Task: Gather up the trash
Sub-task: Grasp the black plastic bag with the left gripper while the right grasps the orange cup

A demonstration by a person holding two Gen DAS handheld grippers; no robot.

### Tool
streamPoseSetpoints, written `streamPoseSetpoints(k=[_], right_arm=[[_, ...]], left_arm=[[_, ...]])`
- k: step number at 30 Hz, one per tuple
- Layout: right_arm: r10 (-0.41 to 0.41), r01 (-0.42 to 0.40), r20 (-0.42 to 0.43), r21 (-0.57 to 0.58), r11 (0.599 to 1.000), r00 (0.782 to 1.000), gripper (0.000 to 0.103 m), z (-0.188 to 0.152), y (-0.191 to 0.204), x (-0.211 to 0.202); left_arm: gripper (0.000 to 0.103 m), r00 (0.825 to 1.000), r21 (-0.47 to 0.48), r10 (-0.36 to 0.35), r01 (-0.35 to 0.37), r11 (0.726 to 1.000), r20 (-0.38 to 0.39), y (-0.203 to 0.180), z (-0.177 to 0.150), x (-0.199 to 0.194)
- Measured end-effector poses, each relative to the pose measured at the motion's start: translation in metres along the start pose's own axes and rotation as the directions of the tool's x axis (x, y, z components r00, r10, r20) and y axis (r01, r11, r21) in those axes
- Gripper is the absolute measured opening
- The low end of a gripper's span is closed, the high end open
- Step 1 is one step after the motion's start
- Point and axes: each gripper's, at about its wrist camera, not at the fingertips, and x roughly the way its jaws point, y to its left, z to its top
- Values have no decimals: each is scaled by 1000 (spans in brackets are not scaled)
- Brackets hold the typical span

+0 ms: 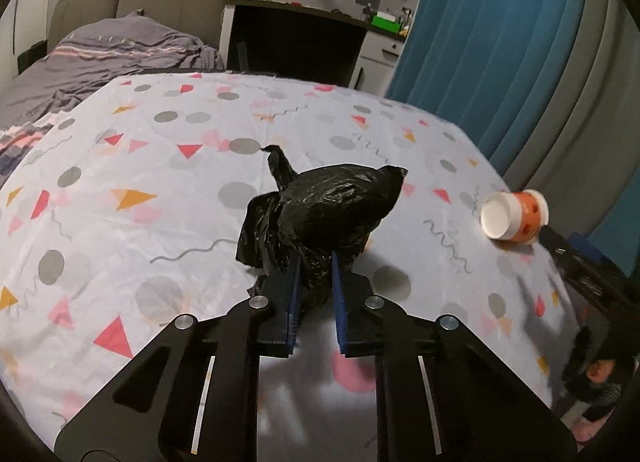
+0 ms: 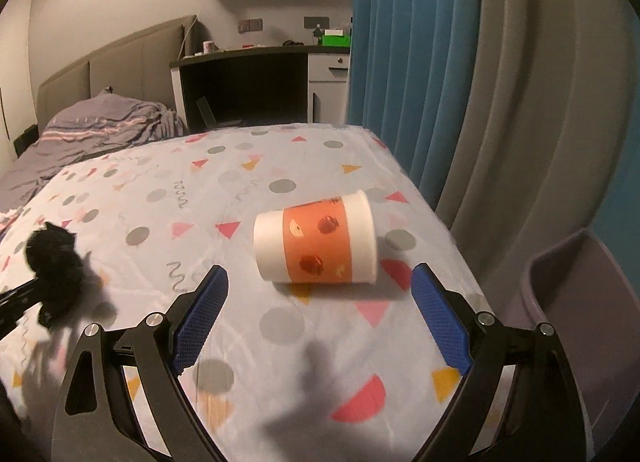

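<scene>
A crumpled black plastic bag point(image 1: 328, 214) lies on the patterned tablecloth point(image 1: 140, 190), and my left gripper point(image 1: 316, 262) is shut on its near end, blue pads pressed into the plastic. To the right, an orange-and-white paper cup point(image 1: 514, 220) lies on its side near the table's edge. In the right wrist view the same cup point(image 2: 316, 240) lies just beyond my right gripper point(image 2: 320, 278), which stands open and wide, its blue pads point(image 2: 202, 314) short of the cup on either side. The black bag point(image 2: 54, 262) shows blurred at far left.
The table's right edge runs close to blue and grey curtains point(image 2: 460, 82). A grey chair back point(image 2: 580, 302) stands at the right corner. Behind the table are a bed with a grey duvet point(image 1: 100, 58) and a dark desk point(image 2: 248, 90).
</scene>
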Motion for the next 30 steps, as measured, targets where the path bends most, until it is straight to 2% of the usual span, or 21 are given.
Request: streamPoseSetpoints(k=[3,13,15,16,24,30], right_arm=[[-23,23,-16,-12,1000,1000,89,5,6,16],[-54,54,-82,1,999,995,89,13,10,48],[-53,54,-95,7,999,994,81,13,9,50],[-53,55,-100,10,998,994,81,13,8,51],[-14,19,-85,59,998,996,81,5,-4,35],[25,-22,-43,76,997,999,81,-3,-13,-2]], left_arm=[[8,1000,-1,-18,18,1000,14,0,1,-4],[6,997,2,-70,70,998,17,-1,3,-9],[3,997,0,-73,73,997,15,0,3,-8],[3,997,-3,-77,77,997,15,1,3,-9],[1,996,6,-91,91,996,25,-1,2,-11],[0,993,19,-107,107,994,38,-6,2,-17]])
